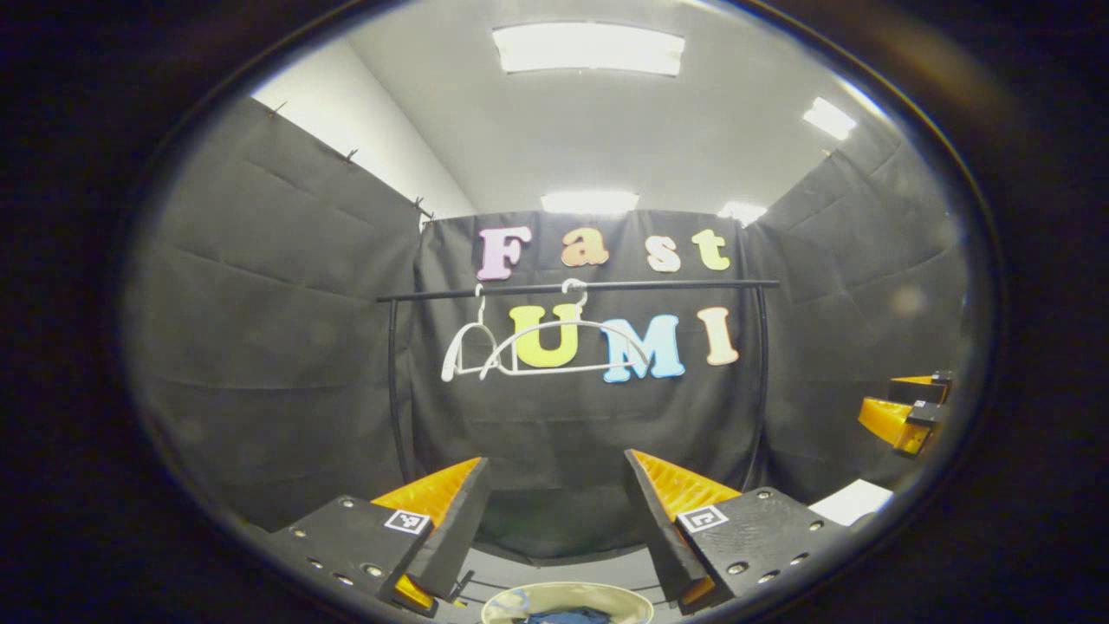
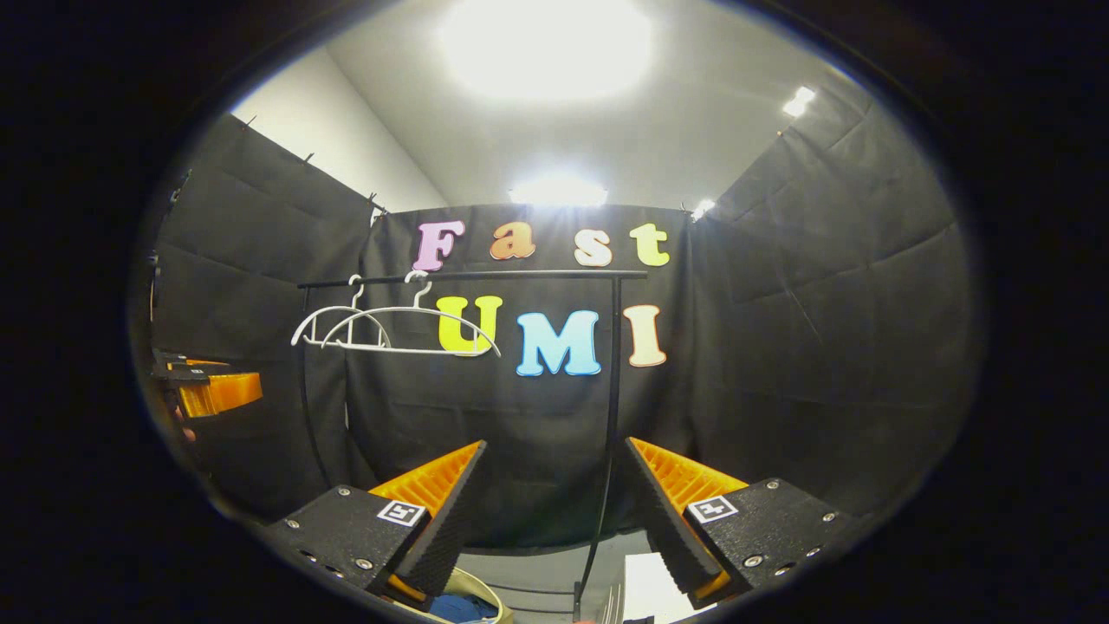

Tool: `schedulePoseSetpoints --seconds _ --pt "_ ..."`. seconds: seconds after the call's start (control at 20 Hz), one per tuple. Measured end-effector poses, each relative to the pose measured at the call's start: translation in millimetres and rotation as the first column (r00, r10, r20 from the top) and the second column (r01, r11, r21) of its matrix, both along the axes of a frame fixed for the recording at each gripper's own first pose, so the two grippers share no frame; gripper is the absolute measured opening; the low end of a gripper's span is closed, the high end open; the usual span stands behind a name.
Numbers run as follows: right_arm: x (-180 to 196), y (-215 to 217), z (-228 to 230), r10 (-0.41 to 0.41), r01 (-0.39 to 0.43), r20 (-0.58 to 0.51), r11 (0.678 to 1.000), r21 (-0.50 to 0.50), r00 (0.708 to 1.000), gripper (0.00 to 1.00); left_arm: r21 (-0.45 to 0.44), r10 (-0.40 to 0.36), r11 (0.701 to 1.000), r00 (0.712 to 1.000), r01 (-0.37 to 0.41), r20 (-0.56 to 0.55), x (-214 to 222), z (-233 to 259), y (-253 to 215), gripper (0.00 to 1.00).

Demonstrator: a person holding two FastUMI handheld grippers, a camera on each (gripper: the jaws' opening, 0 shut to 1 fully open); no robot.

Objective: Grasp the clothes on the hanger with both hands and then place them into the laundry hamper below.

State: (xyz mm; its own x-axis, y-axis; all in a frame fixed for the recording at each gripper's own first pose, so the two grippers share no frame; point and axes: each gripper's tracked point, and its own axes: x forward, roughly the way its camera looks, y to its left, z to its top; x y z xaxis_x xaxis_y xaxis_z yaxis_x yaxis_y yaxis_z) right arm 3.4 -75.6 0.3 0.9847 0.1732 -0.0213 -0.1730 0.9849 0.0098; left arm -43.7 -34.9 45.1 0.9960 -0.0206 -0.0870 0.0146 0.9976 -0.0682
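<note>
Both the left gripper (image 1: 554, 520) and right gripper (image 2: 554, 511) are hanging wide open, holding nothing. 2 hangers (image 1: 554, 351) are dangling bare; blue clothes (image 1: 567, 616) are lying in the hamper (image 1: 520, 600) directly below the left gripper, nearer it.

laundry hamper (image 1: 567, 600) cut off at bottom edge, blue clothes (image 1: 567, 616) inside mostly hidden, other tool (image 1: 905, 412) cropped at edge

Bright ceiling panels (image 1: 588, 48), blown-out glare in right gripper view; fisheye-bent edges
</note>
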Motion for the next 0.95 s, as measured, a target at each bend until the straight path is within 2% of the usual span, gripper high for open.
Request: schedulePoseSetpoints --seconds 0.3,0.95 --pt "-11 -4 3 -0.031 0.031 -0.009 0.999 0.017 0.999 0.94 0.032 0.023 0.999 1.0 -0.023 0.02 -9 3 16 0.87" --pt "-15 6 9 -0.054 0.054 0.009 0.998 0.041 0.998 0.94 0.023 0.04 0.999 0.999 -0.04 0.031 -15 1 34 0.87"
